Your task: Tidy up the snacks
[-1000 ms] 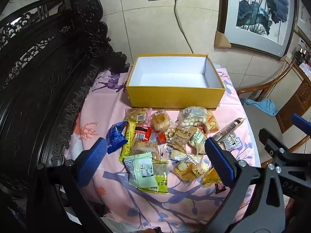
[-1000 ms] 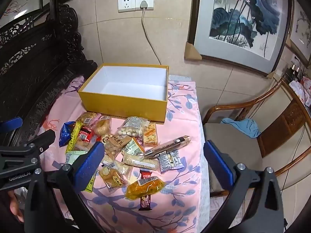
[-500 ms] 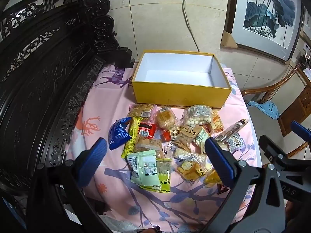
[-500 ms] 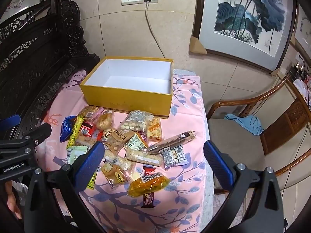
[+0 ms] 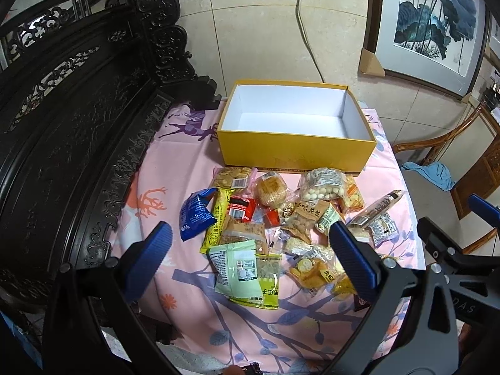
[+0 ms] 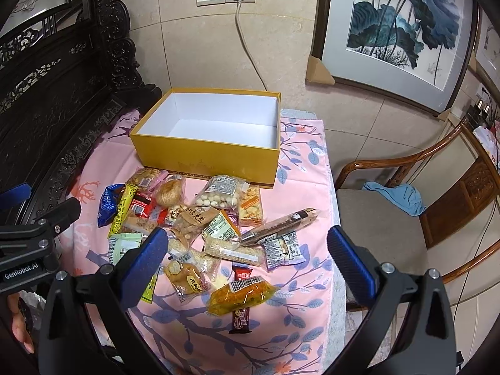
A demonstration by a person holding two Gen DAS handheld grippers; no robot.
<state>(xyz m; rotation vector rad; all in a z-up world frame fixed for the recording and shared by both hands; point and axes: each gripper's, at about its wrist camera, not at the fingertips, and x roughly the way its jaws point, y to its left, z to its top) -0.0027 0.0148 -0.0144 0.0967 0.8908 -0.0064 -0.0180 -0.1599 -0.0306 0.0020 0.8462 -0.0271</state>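
An open yellow box with a bare white inside stands at the back of the pink cloth; it also shows in the right wrist view. A heap of wrapped snacks lies in front of it, among them a blue packet, a pale green packet and a long brown bar. My left gripper is open and empty above the near part of the heap. My right gripper is open and empty, above the heap's right side near an orange packet.
A dark carved wooden bench runs along the left. A wooden chair with a blue cloth stands right of the table. A cable hangs from the wall socket behind the box. The cloth's right edge drops off.
Both grippers have moved forward and a little lower toward the snacks and box. Both stay open. Nothing on the cloth has moved.
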